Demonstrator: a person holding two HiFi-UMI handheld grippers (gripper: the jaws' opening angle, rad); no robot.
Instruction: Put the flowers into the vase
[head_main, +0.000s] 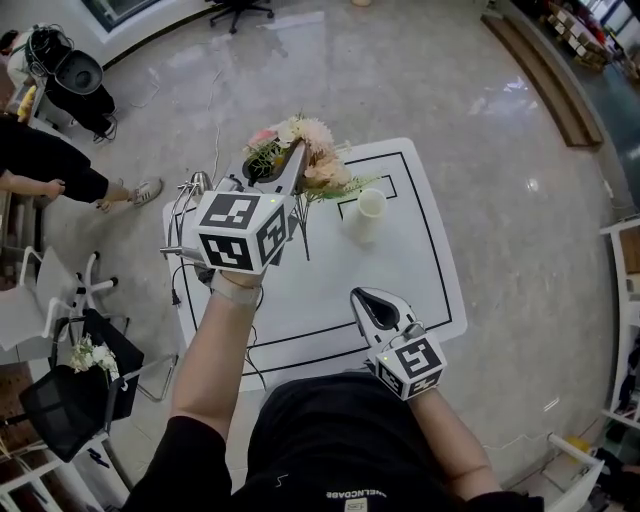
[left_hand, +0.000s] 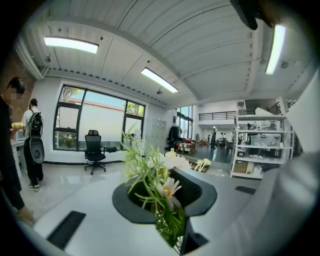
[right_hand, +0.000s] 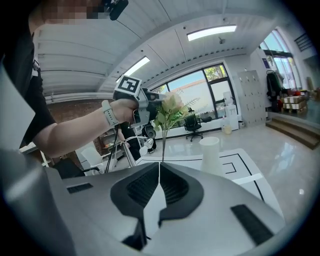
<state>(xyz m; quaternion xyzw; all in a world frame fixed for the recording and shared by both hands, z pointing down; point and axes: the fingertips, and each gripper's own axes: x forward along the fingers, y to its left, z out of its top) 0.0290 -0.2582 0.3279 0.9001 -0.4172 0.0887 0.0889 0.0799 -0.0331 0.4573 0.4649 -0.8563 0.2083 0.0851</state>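
Note:
My left gripper is raised above the white table mat, shut on a bunch of pink, cream and white flowers with green leaves. Their stems hang down below the jaws. In the left gripper view the flowers fill the gap between the jaws of the left gripper. The white vase stands upright on the mat, just right of the bunch. My right gripper hovers low near the mat's front edge, shut and empty. The right gripper view shows its jaw tips meeting, with the vase and the lifted flowers beyond.
Black rectangles are drawn on the mat. A metal stand with cables sits at the mat's left edge. A person is at the far left. Another flower bunch lies on a black chair at lower left.

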